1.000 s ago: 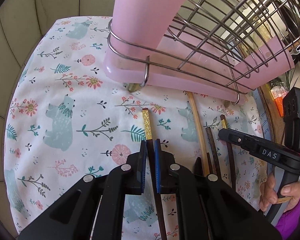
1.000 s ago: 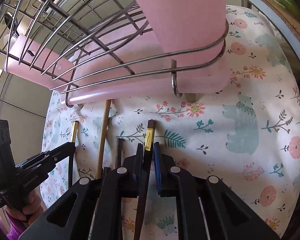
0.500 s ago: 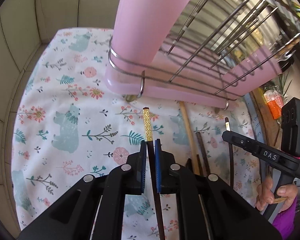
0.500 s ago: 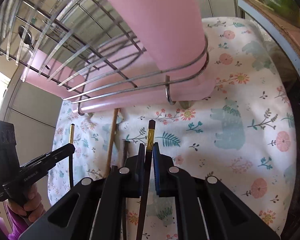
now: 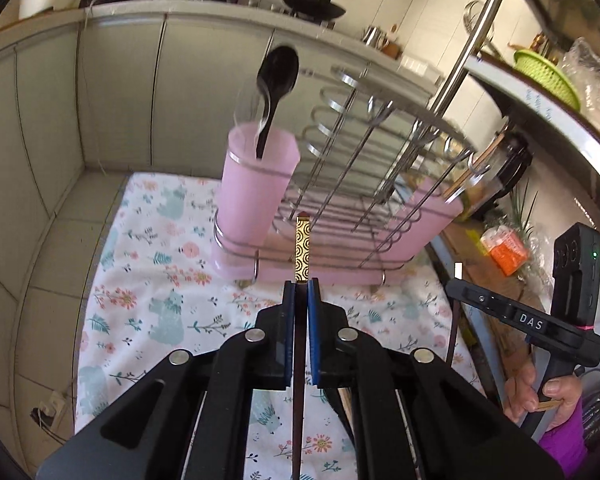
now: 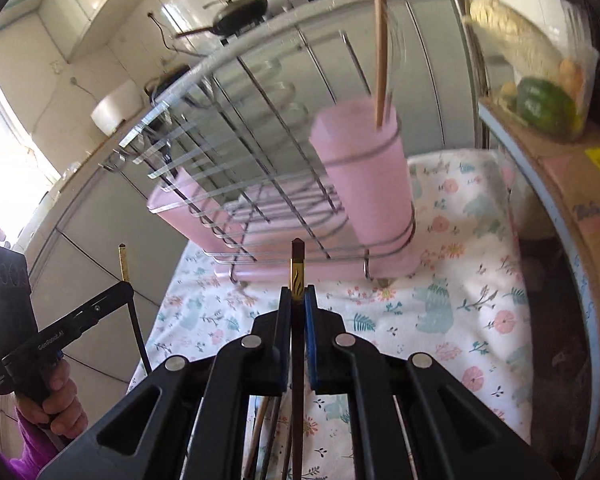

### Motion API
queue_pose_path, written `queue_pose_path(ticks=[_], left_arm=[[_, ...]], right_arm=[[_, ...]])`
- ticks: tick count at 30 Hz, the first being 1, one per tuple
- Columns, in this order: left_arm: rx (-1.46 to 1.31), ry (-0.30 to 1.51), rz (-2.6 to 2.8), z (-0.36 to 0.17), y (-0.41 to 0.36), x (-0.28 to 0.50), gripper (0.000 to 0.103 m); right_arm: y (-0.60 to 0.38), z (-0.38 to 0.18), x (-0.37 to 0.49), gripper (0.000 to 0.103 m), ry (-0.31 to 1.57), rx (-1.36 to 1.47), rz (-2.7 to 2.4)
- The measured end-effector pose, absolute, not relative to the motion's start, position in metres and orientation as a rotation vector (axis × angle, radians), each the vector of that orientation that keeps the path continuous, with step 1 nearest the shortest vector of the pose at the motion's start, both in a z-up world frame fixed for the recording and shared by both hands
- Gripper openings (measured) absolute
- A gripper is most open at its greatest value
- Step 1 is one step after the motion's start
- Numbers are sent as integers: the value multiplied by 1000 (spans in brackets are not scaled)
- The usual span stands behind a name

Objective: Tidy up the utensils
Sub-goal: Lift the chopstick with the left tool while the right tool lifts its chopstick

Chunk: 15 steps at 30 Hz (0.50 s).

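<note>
My left gripper (image 5: 301, 286) is shut on a dark chopstick with a gold patterned end (image 5: 302, 249), held up in the air in front of the dish rack. My right gripper (image 6: 297, 292) is shut on a second dark chopstick with a gold band (image 6: 297, 276). A pink utensil cup (image 5: 256, 188) sits in the rack's wire ring and holds a black spoon (image 5: 278, 76). In the right wrist view the pink cup (image 6: 366, 184) holds a wooden stick (image 6: 381, 40). The right gripper shows at the right edge of the left wrist view (image 5: 456, 292).
The wire dish rack (image 5: 364, 184) on a pink tray stands on a floral cloth (image 5: 160, 308). More chopsticks (image 6: 268, 432) lie on the cloth below the right gripper. Grey cabinets stand behind, a shelf with a green basket (image 5: 548, 76) at right.
Both grippers have lifted off the cloth with their chopsticks and tilted upward. The view now takes in the top of the rack, the cup's contents and the kitchen behind.
</note>
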<state>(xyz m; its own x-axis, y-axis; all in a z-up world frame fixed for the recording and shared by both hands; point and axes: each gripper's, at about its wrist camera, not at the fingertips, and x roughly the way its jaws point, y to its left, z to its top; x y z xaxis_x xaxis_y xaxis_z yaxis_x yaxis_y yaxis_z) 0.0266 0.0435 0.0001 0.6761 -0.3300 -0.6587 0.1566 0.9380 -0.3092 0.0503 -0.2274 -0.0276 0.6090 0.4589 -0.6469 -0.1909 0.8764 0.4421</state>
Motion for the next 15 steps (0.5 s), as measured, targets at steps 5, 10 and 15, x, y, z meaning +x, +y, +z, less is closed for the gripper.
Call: queue_pose_path(ticks=[5, 10, 15], left_arm=[[-229, 676, -256, 19, 45, 11, 5], [-246, 564, -259, 44, 50, -3, 5], [-230, 441, -247, 75, 52, -17, 5]], right_arm=[[-220, -3, 33, 6, 739, 319, 370], [-225, 22, 19, 6, 651, 308, 358], [-235, 56, 8, 6, 524, 296, 326]])
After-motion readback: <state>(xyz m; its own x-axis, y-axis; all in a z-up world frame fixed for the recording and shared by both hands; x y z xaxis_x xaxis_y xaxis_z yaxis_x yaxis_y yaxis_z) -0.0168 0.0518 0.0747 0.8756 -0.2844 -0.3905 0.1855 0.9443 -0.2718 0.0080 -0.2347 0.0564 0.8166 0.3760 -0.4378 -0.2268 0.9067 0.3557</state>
